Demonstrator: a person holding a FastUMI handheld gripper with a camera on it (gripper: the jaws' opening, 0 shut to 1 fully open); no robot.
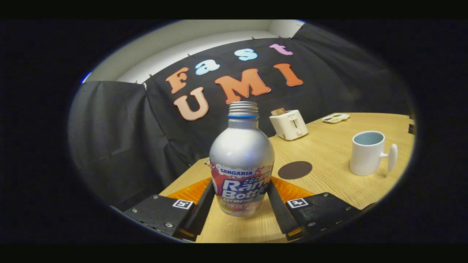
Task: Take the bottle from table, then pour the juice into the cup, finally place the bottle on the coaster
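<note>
The gripper (241,204) pinches the upright bottle (241,164) low on its body, leaving the uncapped neck free. Cup (366,152) and coaster (294,170) wait beyond on the desk (329,146).

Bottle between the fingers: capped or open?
Open. The bottle stands upright with its threaded neck bare, no cap on it. Both fingers press its sides.

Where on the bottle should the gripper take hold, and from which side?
Around the straight lower body of the bottle, coming in level from the front, as the gripper is now: the fingers flank the upright bottle's labelled part. The shoulder above tapers and would slip.
</note>
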